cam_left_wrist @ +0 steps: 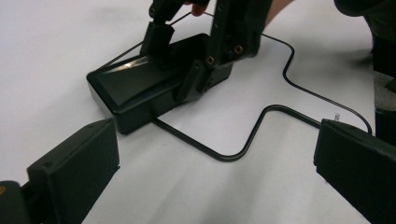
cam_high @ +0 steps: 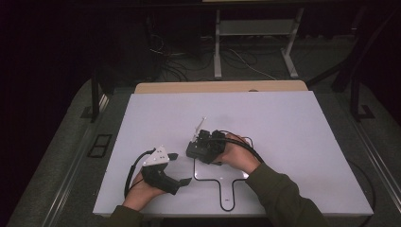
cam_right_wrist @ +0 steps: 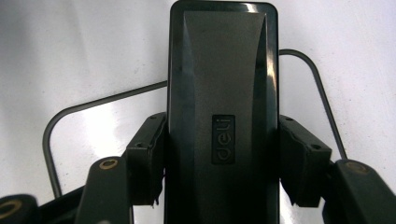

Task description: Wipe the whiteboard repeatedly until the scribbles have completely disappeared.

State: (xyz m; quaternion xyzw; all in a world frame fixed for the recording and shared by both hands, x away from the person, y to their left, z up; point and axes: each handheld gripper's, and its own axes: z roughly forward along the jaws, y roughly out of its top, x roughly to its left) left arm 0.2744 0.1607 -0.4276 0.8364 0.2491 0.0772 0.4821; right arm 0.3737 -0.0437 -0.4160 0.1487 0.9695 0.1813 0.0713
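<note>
Right claw [cam_right_wrist: 219, 186] clamps black box [cam_right_wrist: 223, 93] mid-table.

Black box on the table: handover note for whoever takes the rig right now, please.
Right gripper: shut on the black box, pads on its two long sides; the box seems to rest on the white table.
Left gripper: open, holds nothing, apart from the box and aimed toward it.
A thin black wire outline lies on the table, running under the box.
Done: box gripped.
Left: moving or placing the box; where it should go cannot be told.
</note>
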